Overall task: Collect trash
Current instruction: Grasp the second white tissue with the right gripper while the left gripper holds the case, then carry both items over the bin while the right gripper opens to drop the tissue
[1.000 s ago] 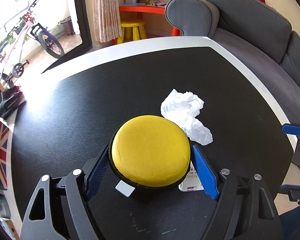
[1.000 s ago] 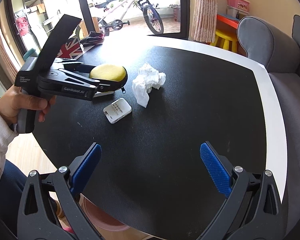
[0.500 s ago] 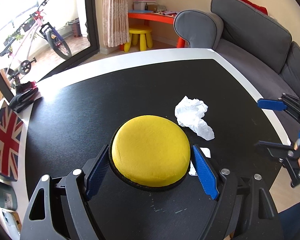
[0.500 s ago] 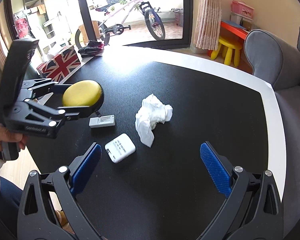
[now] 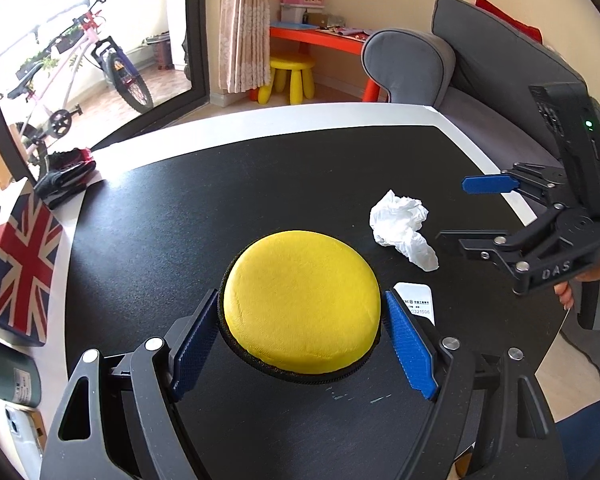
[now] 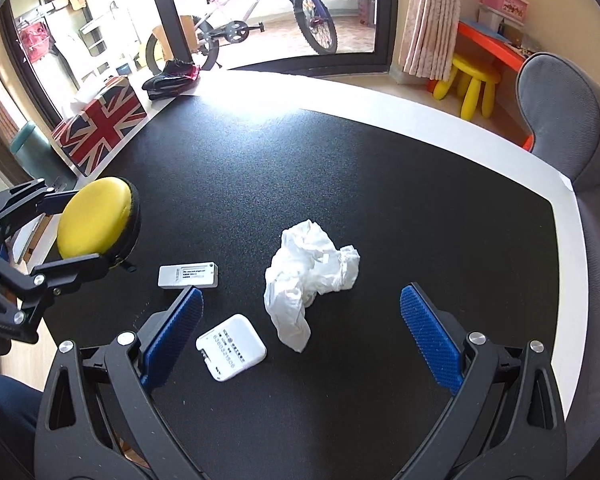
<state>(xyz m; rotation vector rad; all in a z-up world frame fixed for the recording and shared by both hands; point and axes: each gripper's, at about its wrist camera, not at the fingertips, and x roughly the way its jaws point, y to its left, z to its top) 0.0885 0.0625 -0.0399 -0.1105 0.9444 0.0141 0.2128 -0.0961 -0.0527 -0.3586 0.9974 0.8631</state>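
A crumpled white tissue (image 6: 308,276) lies on the black table (image 6: 380,184); it also shows in the left wrist view (image 5: 400,228). My right gripper (image 6: 300,332) is open and hovers just above the table, the tissue between and slightly ahead of its fingers. My left gripper (image 5: 302,332) is shut on a round yellow case (image 5: 302,300) and holds it above the table's near left side; the case shows in the right wrist view too (image 6: 96,220).
Two small white devices lie near the tissue, one square (image 6: 231,347) and one oblong (image 6: 188,275). A Union Jack box (image 6: 100,124) and a dark pouch (image 6: 172,80) sit at the table's left edge. A grey sofa (image 5: 500,72) runs along the right.
My left gripper has drawn back to the left with the yellow case. My right gripper has moved forward, bringing its open fingers to either side of the tissue.
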